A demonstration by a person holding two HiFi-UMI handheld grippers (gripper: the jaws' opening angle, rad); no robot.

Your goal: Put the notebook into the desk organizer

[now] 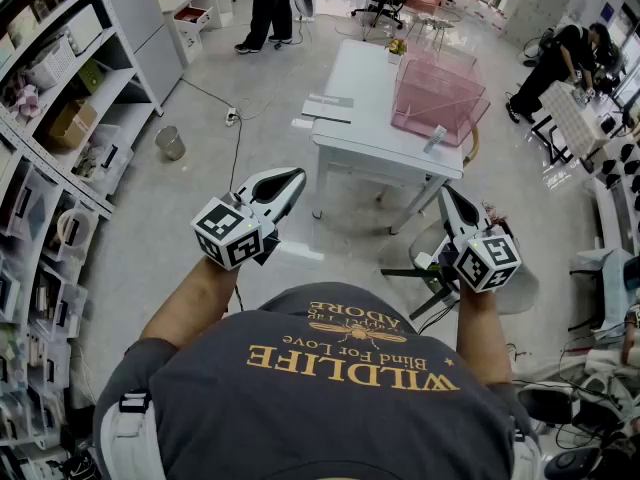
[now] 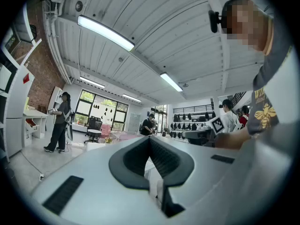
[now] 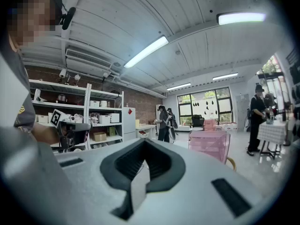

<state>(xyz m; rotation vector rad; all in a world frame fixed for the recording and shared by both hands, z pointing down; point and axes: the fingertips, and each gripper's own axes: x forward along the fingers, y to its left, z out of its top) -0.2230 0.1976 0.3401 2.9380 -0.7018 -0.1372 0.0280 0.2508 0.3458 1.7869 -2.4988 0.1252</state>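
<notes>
A flat grey notebook [image 1: 328, 109] lies on the left end of a white table [image 1: 375, 133]. To its right on the same table stands the pink see-through desk organizer [image 1: 435, 93], which also shows in the right gripper view [image 3: 211, 145]. Both grippers are held up in front of my chest, well short of the table. My left gripper [image 1: 291, 177] is shut with nothing in it, and its jaws meet tip to tip in its own view [image 2: 150, 139]. My right gripper [image 1: 445, 194] is likewise shut and empty [image 3: 144, 142].
Storage shelves [image 1: 60, 118] line the left wall. A small bucket [image 1: 170, 143] and a power strip with a cable [image 1: 232, 118] lie on the floor left of the table. A chair base [image 1: 430, 273] sits under my right gripper. People stand at the back [image 1: 268, 8] and right [image 1: 560, 63].
</notes>
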